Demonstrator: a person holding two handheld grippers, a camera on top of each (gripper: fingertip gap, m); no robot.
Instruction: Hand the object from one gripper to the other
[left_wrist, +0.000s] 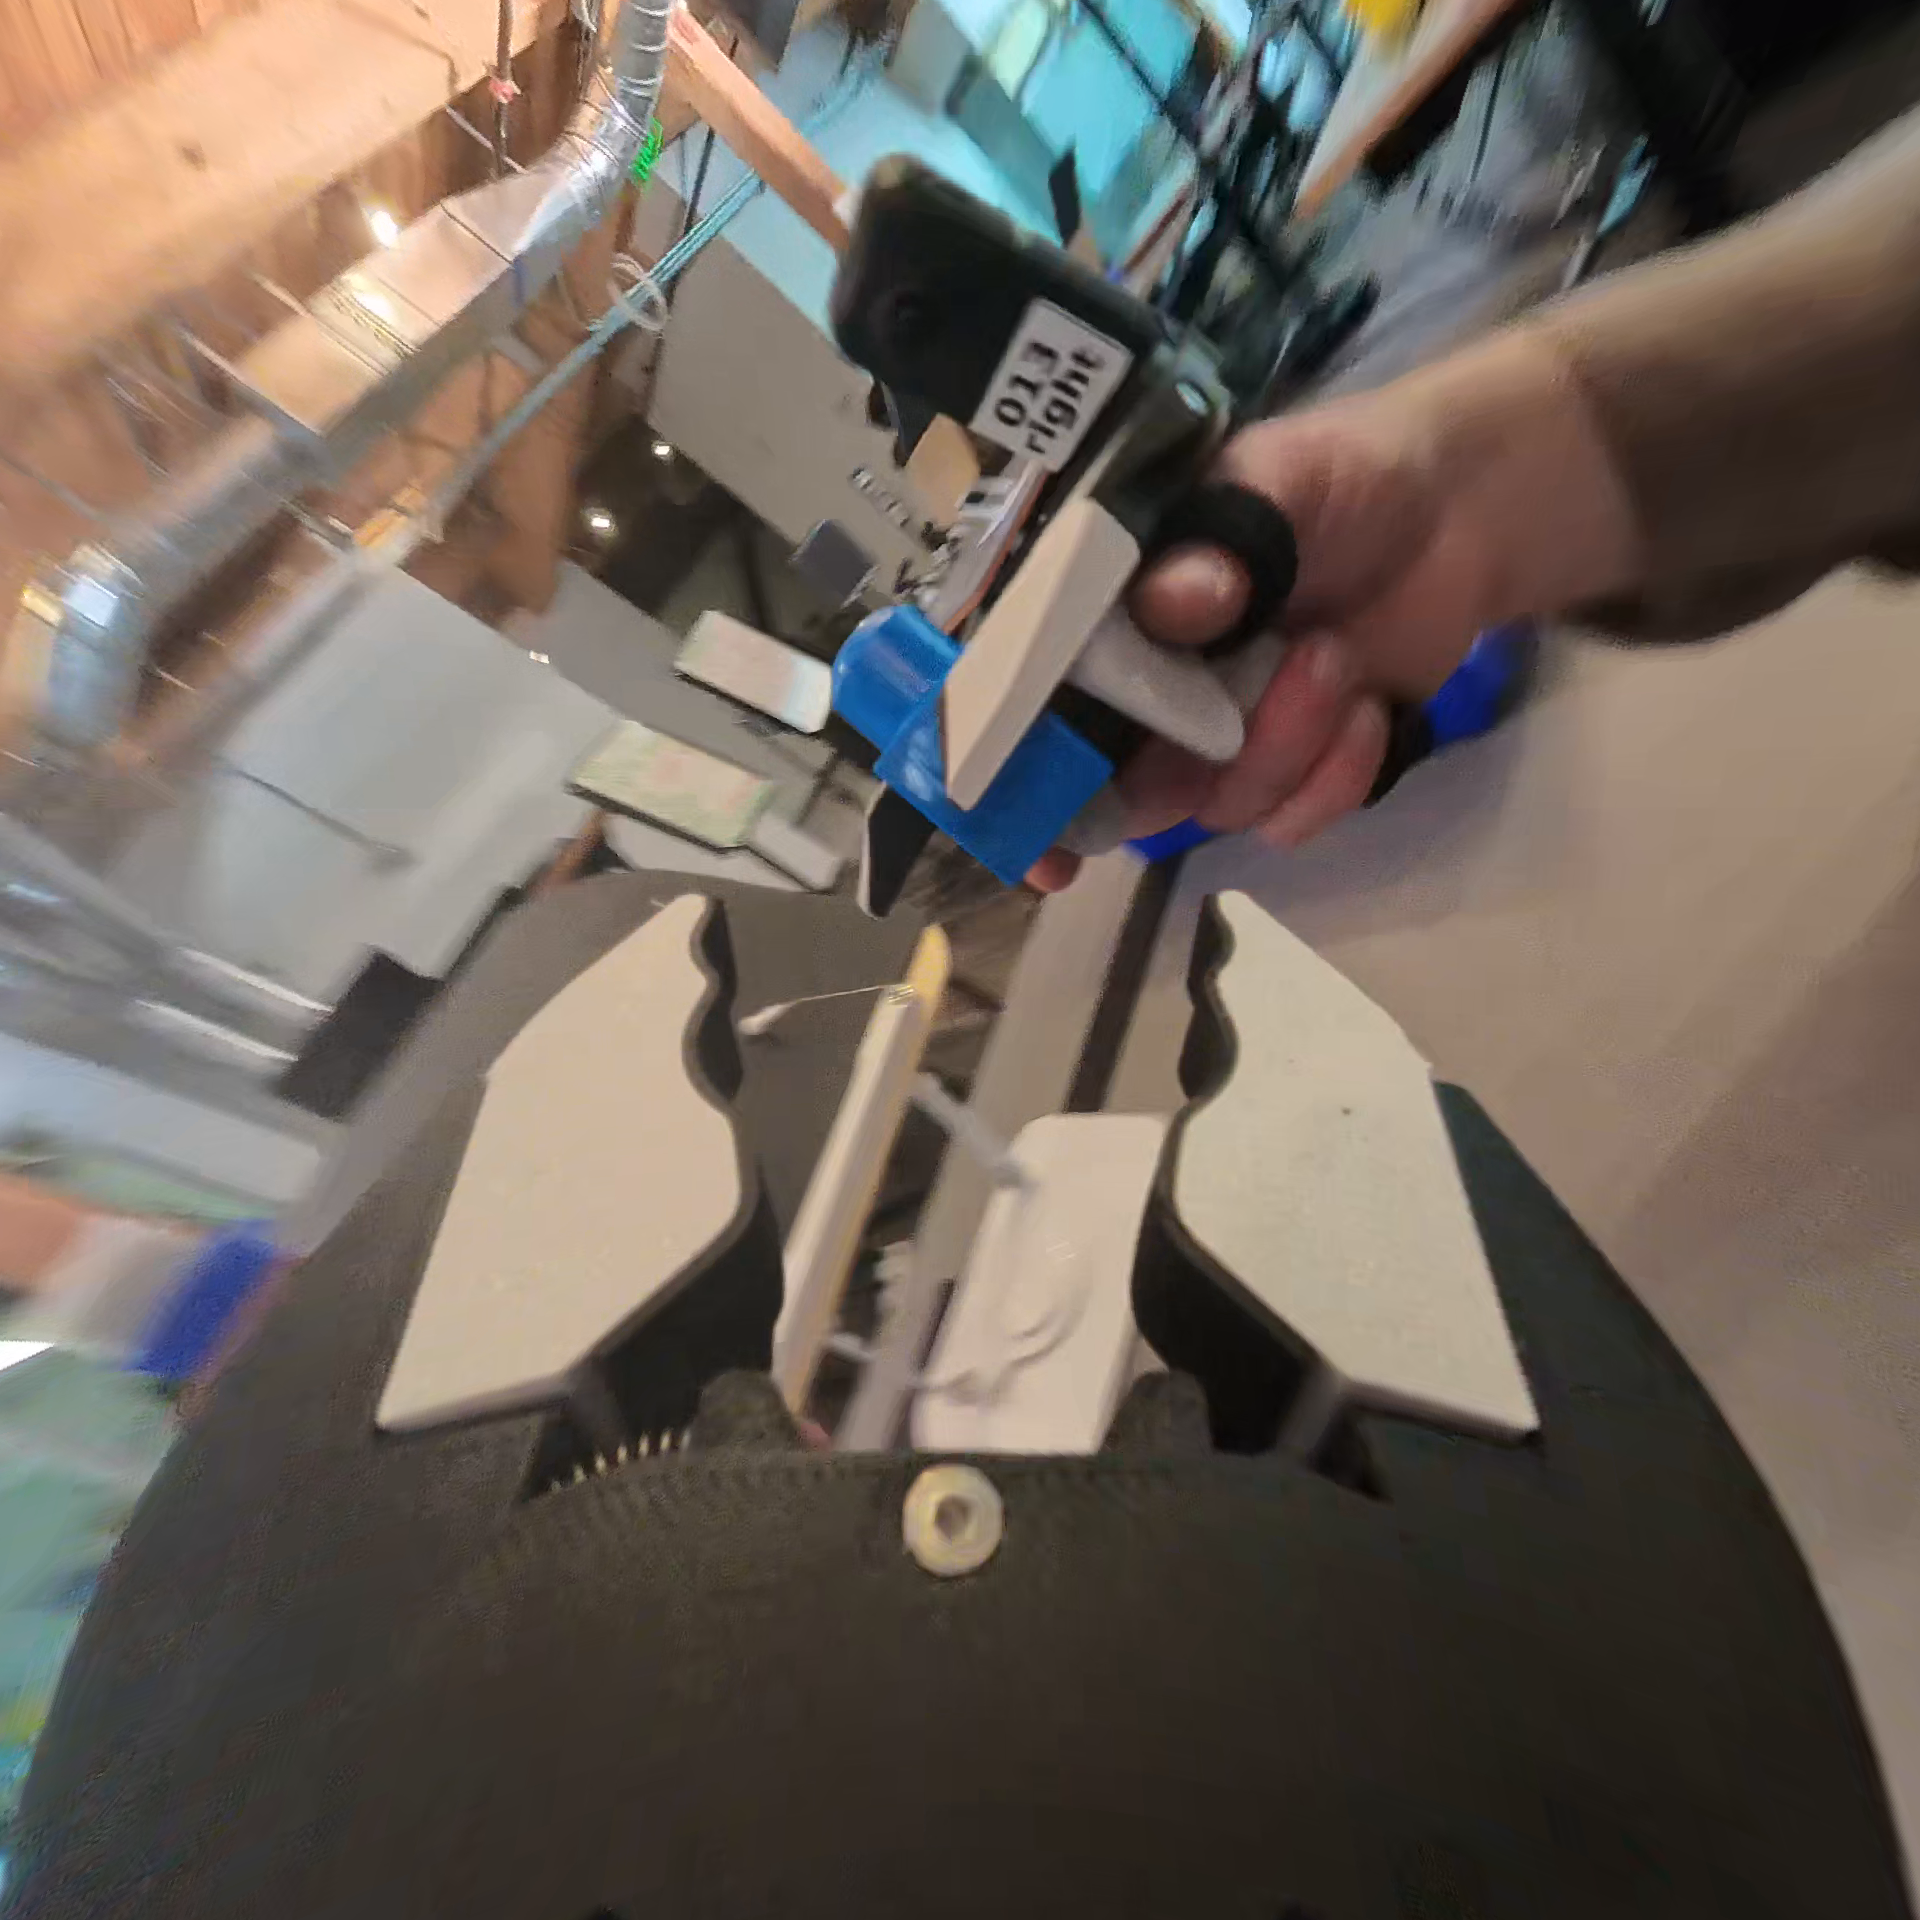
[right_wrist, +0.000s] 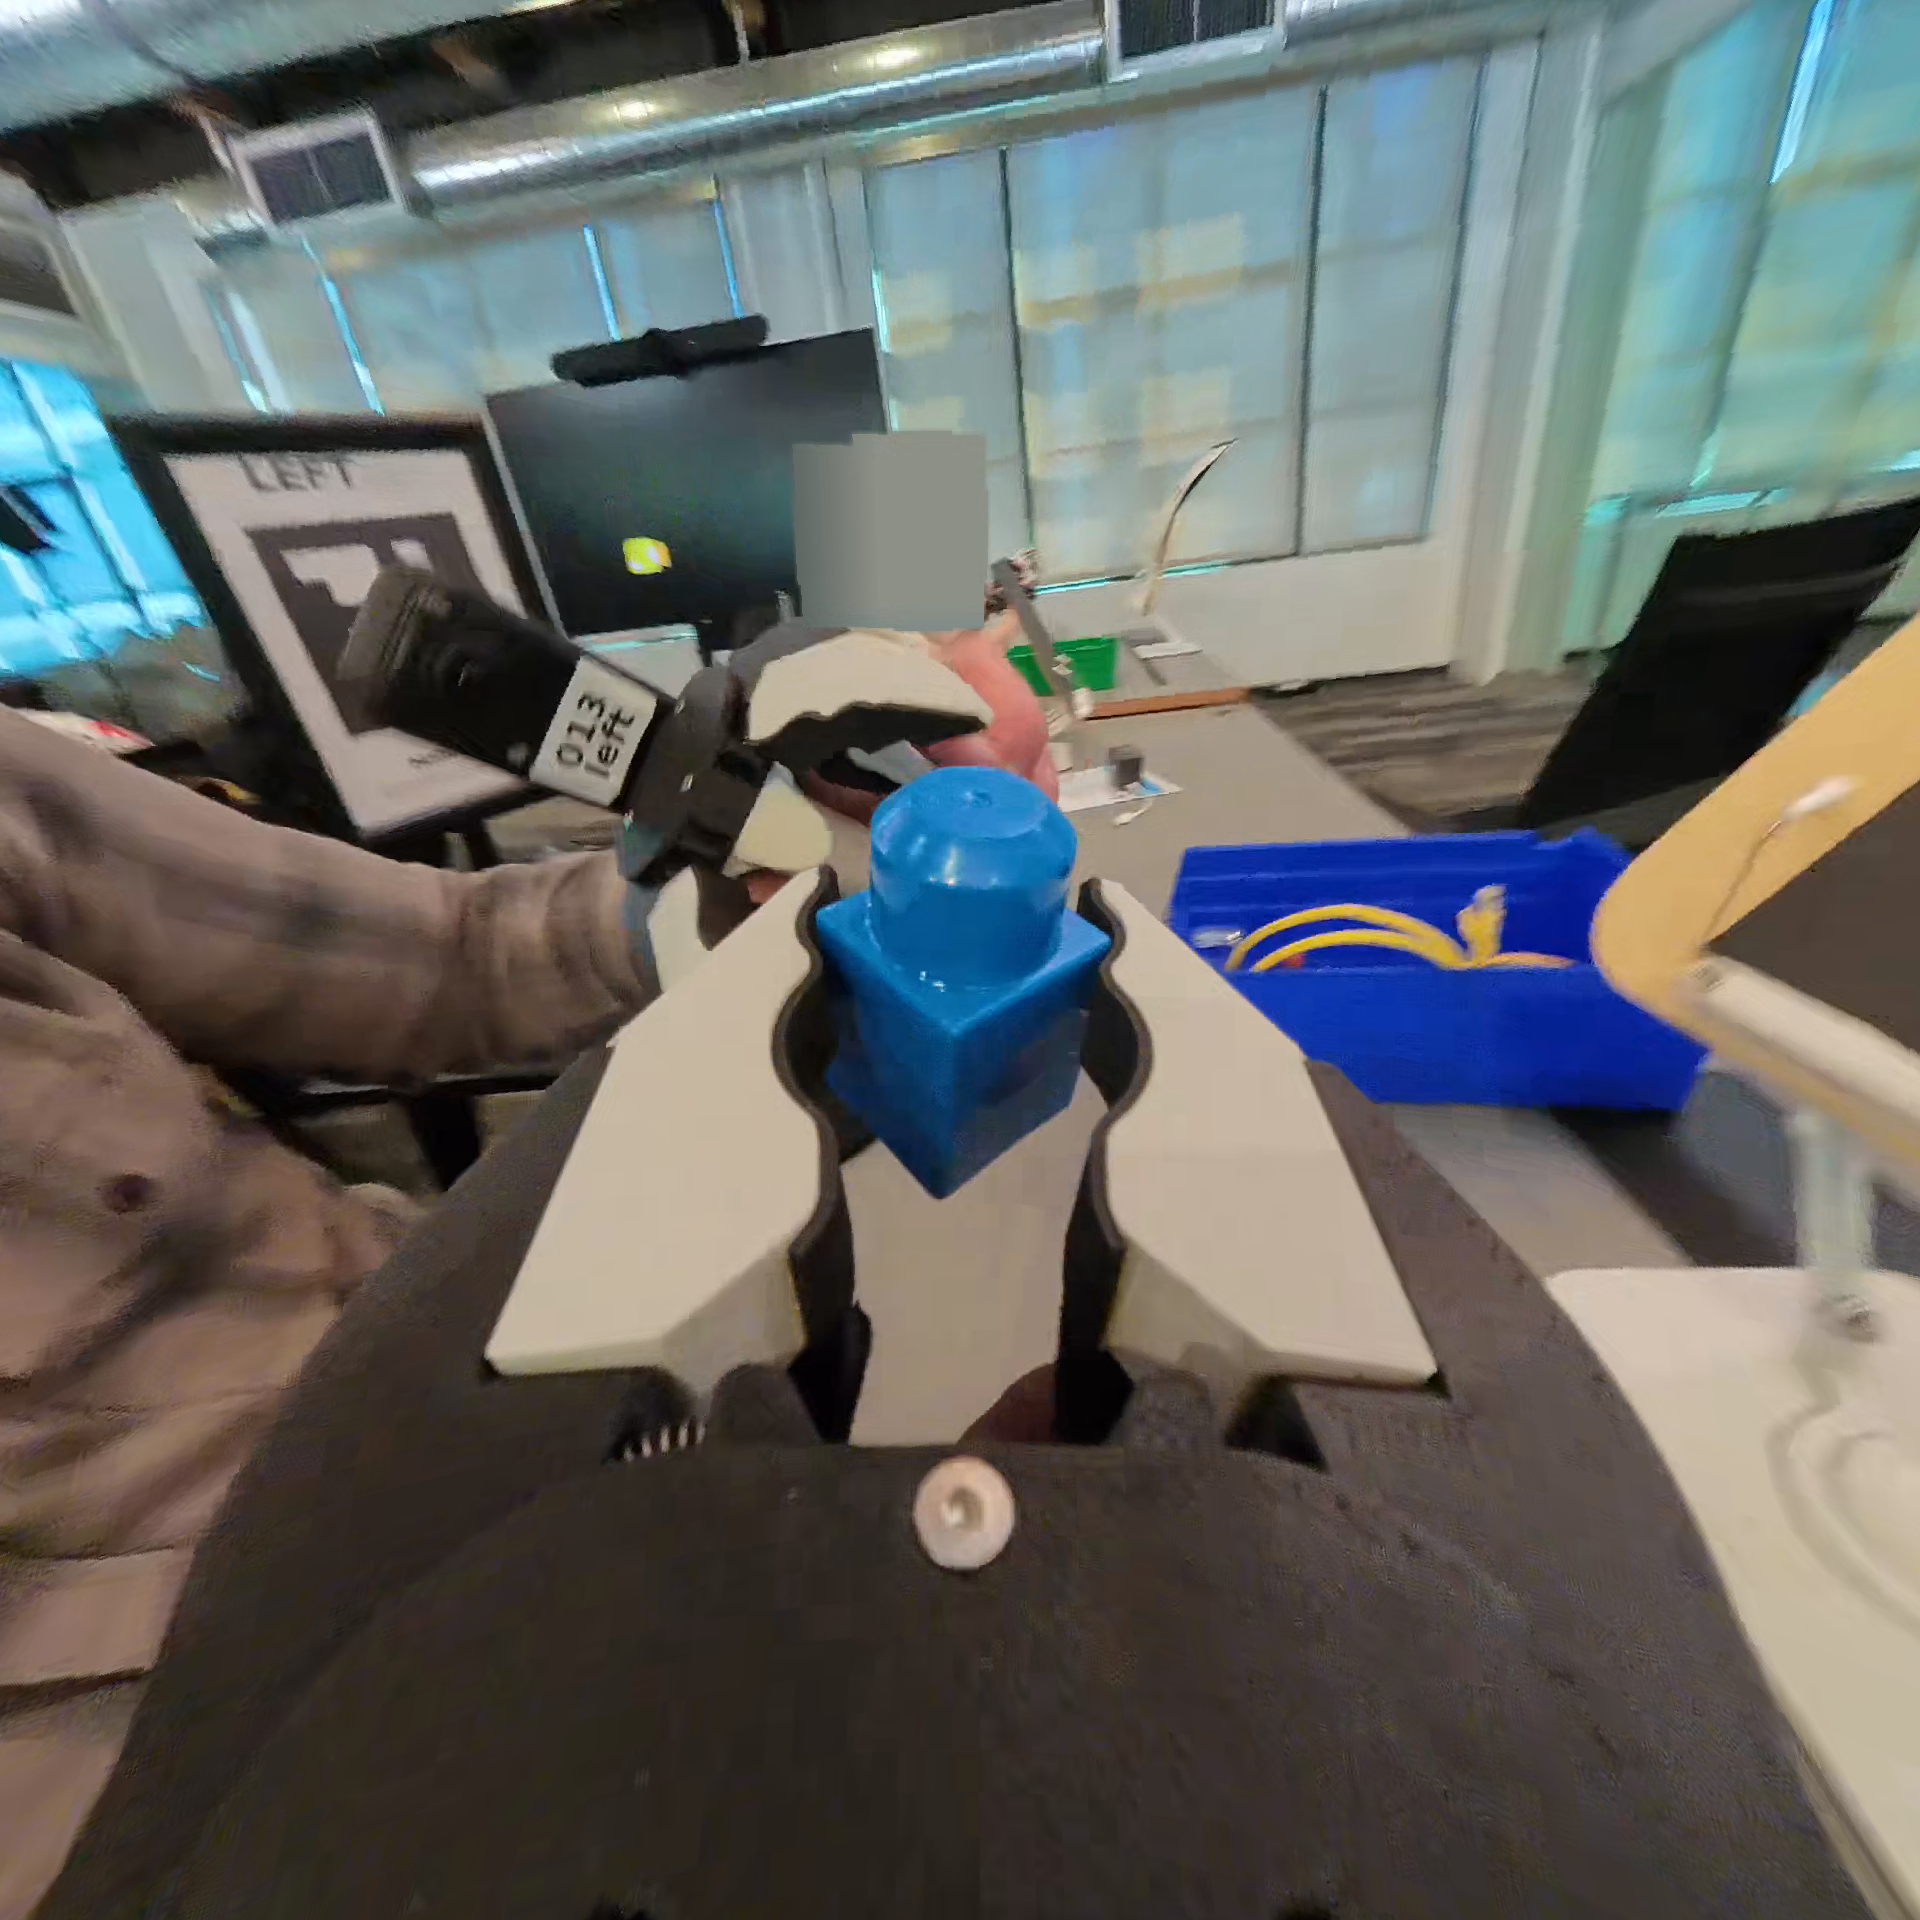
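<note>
Your right gripper (right_wrist: 961, 997) is clamped on the blue block (right_wrist: 961, 997), a square body with a round cap, pinched between both white fingers (right_wrist: 665, 1174). Your left gripper (left_wrist: 961, 1039) stands wide open with nothing between its fingers. Only the right wrist view shows the blue bin (right_wrist: 1455, 997) with the yellow cable (right_wrist: 1361, 935) on the table beyond. Only the left wrist view shows your hand (left_wrist: 1351, 623) around the right gripper's handle, the block just above the open jaws.
</note>
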